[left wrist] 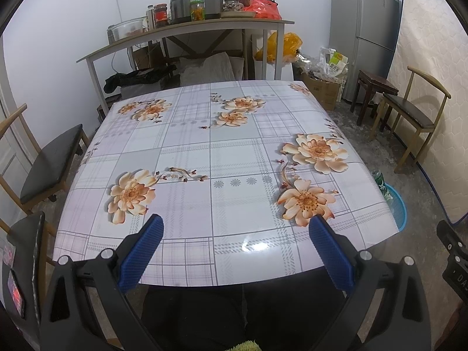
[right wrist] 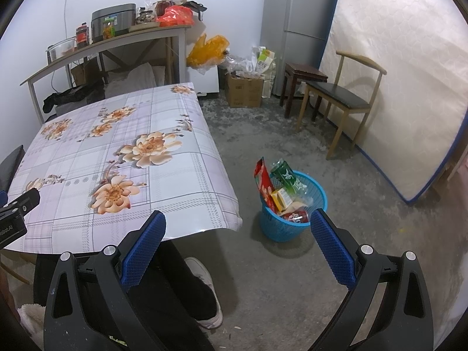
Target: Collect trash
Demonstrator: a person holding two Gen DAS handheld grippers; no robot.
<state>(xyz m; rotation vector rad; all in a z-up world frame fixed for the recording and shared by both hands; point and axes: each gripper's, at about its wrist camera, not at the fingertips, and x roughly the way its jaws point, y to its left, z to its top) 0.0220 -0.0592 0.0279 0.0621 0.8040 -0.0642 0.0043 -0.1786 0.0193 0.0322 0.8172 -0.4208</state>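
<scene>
A blue plastic basket (right wrist: 317, 194) stands on the floor to the right of the table, holding a red wrapper (right wrist: 263, 181), a green packet (right wrist: 288, 177), a yellow carton (right wrist: 280, 197) and a red can (right wrist: 297, 216). In the left wrist view only the basket's rim (left wrist: 399, 207) and the green packet (left wrist: 383, 184) show past the table's right edge. My left gripper (left wrist: 235, 225) is open over the near edge of the flowered tablecloth (left wrist: 204, 152), nothing between its blue pads. My right gripper (right wrist: 238, 222) is open above the floor, just left of the basket, holding nothing.
Wooden chairs stand at the left (left wrist: 49, 161) and at the right by a propped mattress (right wrist: 345, 99). A dark stool (right wrist: 304, 73), a fridge (right wrist: 301, 14), a cardboard box (right wrist: 244, 90) and a cluttered shelf table (left wrist: 187, 29) line the back. A person's legs and white shoe (right wrist: 204, 272) are under the table.
</scene>
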